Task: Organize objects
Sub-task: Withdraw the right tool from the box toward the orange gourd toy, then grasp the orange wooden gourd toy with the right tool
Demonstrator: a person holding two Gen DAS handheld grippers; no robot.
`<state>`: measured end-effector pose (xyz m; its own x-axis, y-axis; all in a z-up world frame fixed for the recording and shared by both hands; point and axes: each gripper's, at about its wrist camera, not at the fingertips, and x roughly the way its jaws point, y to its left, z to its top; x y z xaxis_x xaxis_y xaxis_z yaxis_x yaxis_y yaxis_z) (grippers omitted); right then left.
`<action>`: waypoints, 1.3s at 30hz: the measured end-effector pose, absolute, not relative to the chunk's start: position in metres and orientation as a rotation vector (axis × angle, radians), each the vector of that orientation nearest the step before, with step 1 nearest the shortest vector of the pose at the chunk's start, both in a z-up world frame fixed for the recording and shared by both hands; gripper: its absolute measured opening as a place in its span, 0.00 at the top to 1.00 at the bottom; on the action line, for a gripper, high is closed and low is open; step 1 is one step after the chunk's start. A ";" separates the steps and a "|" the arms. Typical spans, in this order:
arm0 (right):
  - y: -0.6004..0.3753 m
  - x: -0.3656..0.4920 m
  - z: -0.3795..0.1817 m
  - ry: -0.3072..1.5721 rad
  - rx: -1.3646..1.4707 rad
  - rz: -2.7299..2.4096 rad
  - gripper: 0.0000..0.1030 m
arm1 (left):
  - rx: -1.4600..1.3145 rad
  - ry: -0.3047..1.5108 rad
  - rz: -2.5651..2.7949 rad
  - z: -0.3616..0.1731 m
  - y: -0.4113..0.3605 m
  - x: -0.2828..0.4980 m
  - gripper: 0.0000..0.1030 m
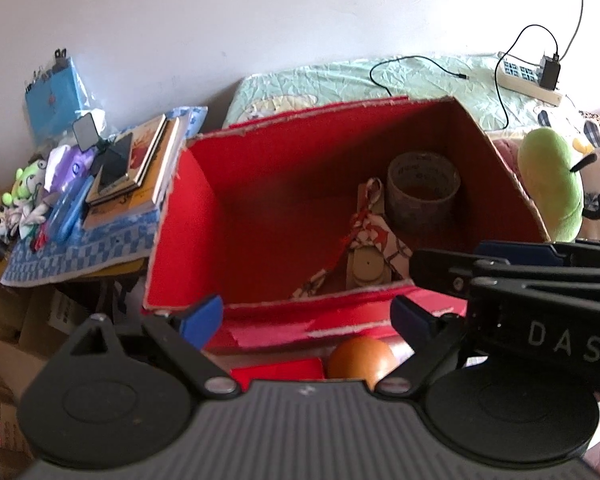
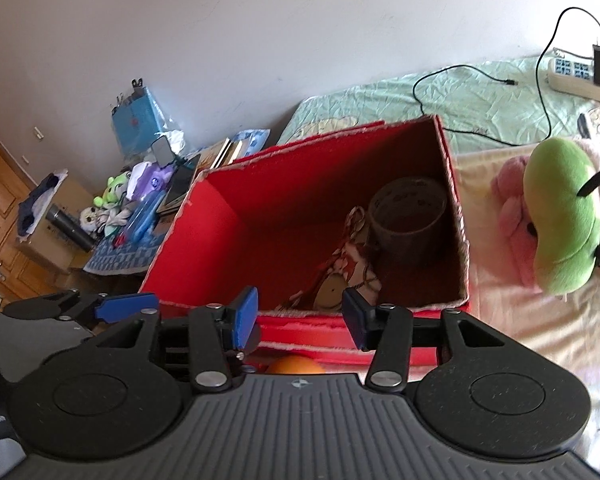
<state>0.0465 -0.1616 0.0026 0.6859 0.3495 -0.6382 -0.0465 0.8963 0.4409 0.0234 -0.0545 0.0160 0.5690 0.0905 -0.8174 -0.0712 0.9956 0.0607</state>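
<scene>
Two grippers hang side by side just short of the red box's near wall, and both stand open with nothing between their blue pads.

From the left wrist camera, the left gripper [image 1: 306, 318] frames the red box [image 1: 204, 216], whose open top faces up and whose long axis runs left to right across the view. Inside, toward the box's right end, a roll of tape [image 1: 422, 192] sits with its hole facing up, and a patterned cloth pouch [image 1: 370, 236] lies just in front of it, its length running from the near wall toward the tape. The right gripper [image 1: 512, 268] reaches in from the right, over the box's near right corner. Only this view shows a small red block [image 1: 278, 368] beside the orange ball [image 1: 360, 356], both below the box's near wall. Left of the box a stack of books [image 1: 136, 172] rests on a blue checked cloth [image 1: 76, 248].

From the right wrist camera, the right gripper [image 2: 300, 316] sits at the same near wall; the ball [image 2: 296, 365] shows only as a sliver. Only here, far left of the box, appear a wooden door [image 2: 0, 208] and a dark flask [image 2: 70, 228]. Right of the box lies a green plush toy [image 2: 560, 216] on a pink one [image 2: 512, 208], seen more fully than from the left
</scene>
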 end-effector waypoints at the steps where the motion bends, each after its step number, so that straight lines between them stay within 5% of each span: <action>1: -0.161 0.045 0.002 0.789 0.414 0.236 0.51 | 0.019 0.965 0.095 0.014 -0.055 0.022 0.11; 39: -0.154 0.038 -0.053 1.016 0.531 0.274 0.51 | -0.099 1.136 -0.029 -0.050 -0.050 0.013 0.10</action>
<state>0.0382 -0.1540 -0.0533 0.5078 0.4550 -0.7315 0.0250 0.8410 0.5405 0.0127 -0.0497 -0.0504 0.4211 -0.0731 -0.9041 -0.0273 0.9953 -0.0932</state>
